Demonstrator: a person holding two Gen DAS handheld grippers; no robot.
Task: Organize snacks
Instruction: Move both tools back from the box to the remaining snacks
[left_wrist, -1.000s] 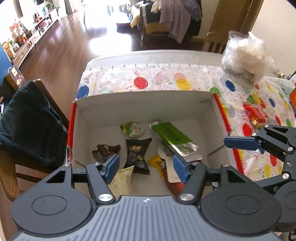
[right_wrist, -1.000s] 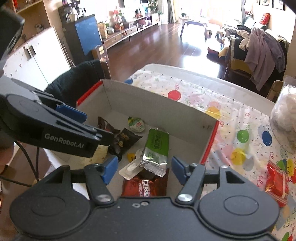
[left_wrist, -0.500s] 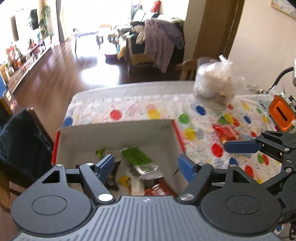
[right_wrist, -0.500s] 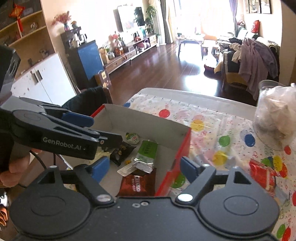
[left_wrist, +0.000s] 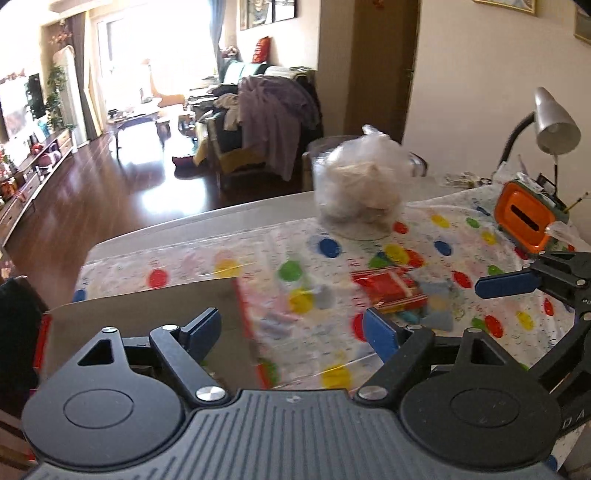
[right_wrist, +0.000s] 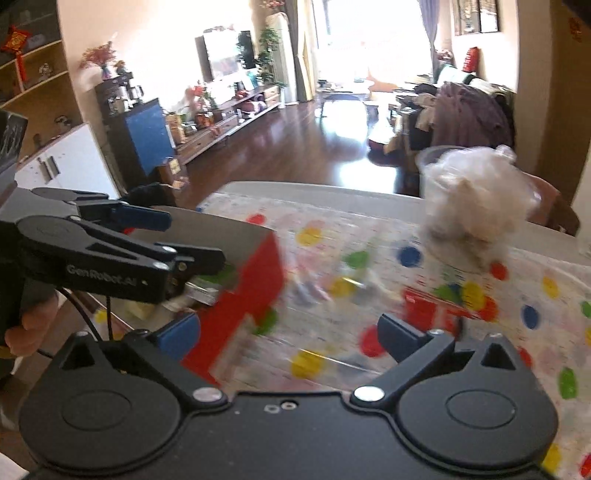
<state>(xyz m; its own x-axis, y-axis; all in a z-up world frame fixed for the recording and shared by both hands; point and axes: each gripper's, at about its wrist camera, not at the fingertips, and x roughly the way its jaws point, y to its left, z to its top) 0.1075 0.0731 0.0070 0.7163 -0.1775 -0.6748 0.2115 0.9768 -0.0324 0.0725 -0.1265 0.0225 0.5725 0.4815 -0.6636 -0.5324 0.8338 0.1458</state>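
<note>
A red-sided cardboard box stands at the table's left; it shows blurred in the right wrist view, with a few snacks just visible inside. A red snack packet lies on the dotted tablecloth to the right of the box, with a pale blue packet beside it; the red packet also shows in the right wrist view. My left gripper is open and empty above the box's right edge. My right gripper is open and empty over the cloth near the red packet.
A clear plastic bag of pale buns stands at the table's far side. An orange box and a desk lamp stand at the far right. A dark jacket hangs on a chair left of the box.
Both grippers have risen and swung right, away from the box's inside toward the cloth and the red packet. Both stay open and empty.
</note>
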